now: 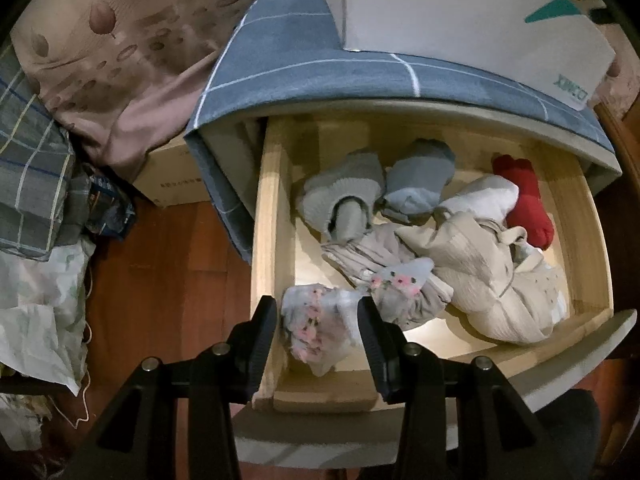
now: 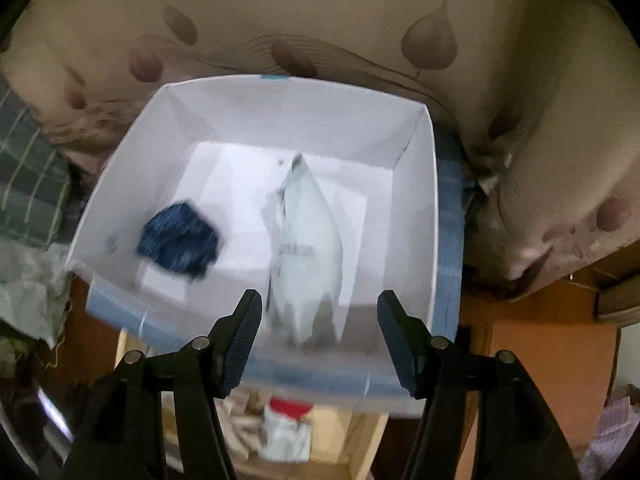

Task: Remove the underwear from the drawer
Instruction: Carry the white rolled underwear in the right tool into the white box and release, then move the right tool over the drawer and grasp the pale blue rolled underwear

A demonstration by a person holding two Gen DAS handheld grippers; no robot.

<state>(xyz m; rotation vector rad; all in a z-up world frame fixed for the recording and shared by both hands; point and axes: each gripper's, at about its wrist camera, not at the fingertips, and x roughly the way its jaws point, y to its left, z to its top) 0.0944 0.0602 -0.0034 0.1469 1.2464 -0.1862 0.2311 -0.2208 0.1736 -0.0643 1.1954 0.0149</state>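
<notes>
Drawer [image 1: 272, 216] holds underwear [image 1: 316, 328]; white box [image 2: 424, 184] (two garments)

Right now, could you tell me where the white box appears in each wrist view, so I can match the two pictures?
Left wrist view: the white box sits at the top, on the blue checked cloth above the open drawer; only its outside shows.
Right wrist view: the white box fills the centre, seen from above, open, with clothes inside.
Shared landmark: the red garment in the drawer, at the bottom edge in the right view.
</notes>
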